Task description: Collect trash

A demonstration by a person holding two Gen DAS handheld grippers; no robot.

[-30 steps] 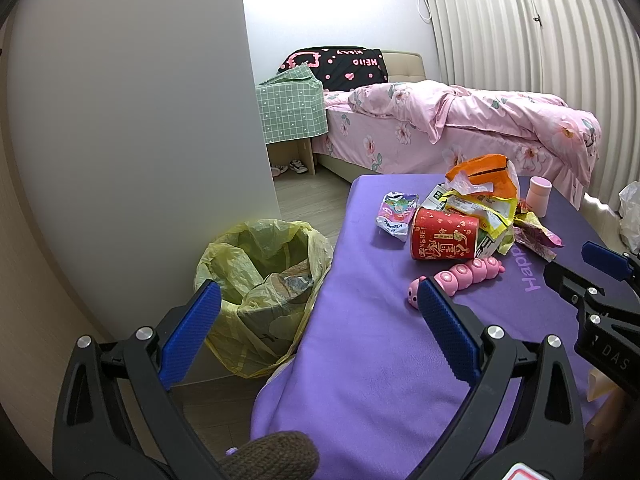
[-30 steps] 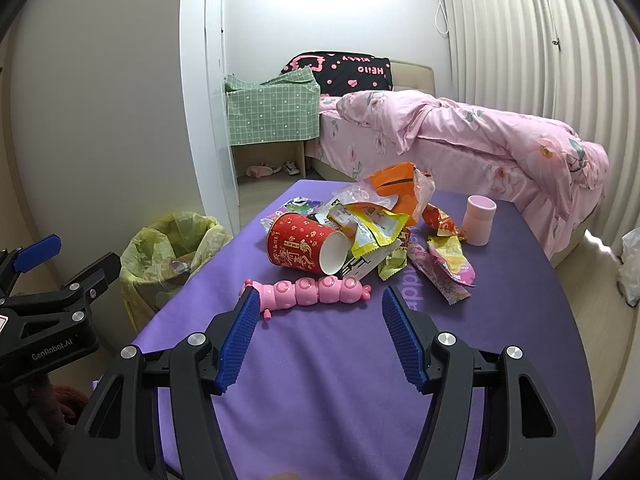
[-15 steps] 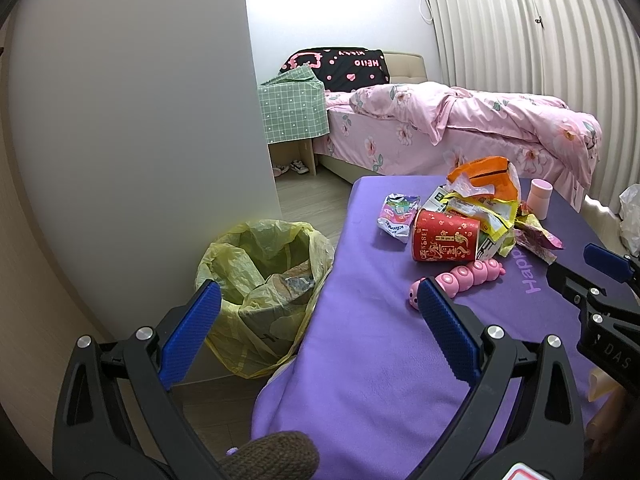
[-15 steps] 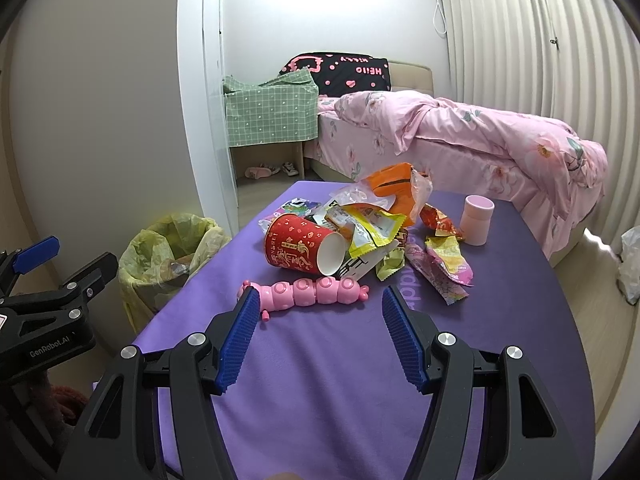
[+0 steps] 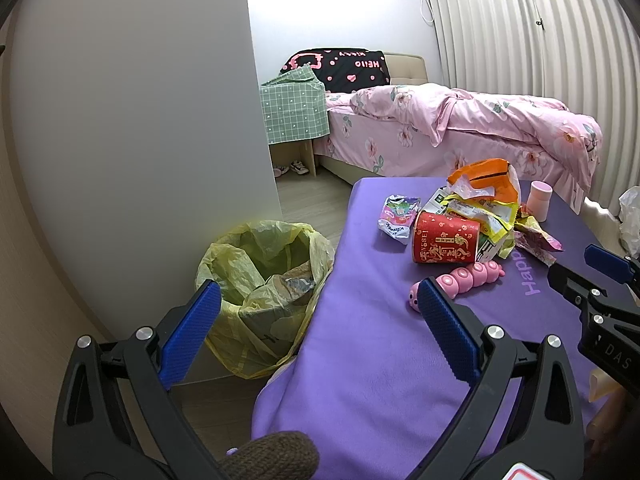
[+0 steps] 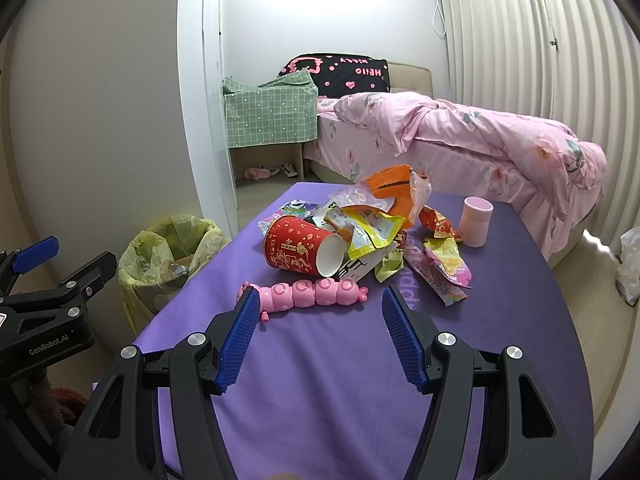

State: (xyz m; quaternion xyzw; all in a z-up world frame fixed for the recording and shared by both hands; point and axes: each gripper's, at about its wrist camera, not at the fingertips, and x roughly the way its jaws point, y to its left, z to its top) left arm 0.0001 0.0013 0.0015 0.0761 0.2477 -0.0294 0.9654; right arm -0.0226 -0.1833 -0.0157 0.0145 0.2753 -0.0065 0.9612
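You are at the approach step: nothing is picked up yet, and both tools hang above the near part of the purple cloth-covered worktop [image 6: 320, 380]. Your right hand-held gripper [image 6: 316, 300] is spread wide and empty; straight ahead of its fingertips lies the pink segmented caterpillar toy [image 6: 308, 294], and just beyond that the red paper cup [image 6: 298, 250] on its side, touching a heap of crinkled snack wrappers [image 6: 372, 228]. Your left hand-held gripper [image 5: 318, 306] is also released and empty, with the yellow-lined trash bin [image 5: 262, 280] ahead of its left finger, on the floor beside the worktop. Next, reach past the toy, which is probably not trash, and close on the cup wall gently, since thin paper likely crushes, then swing it left to the bin
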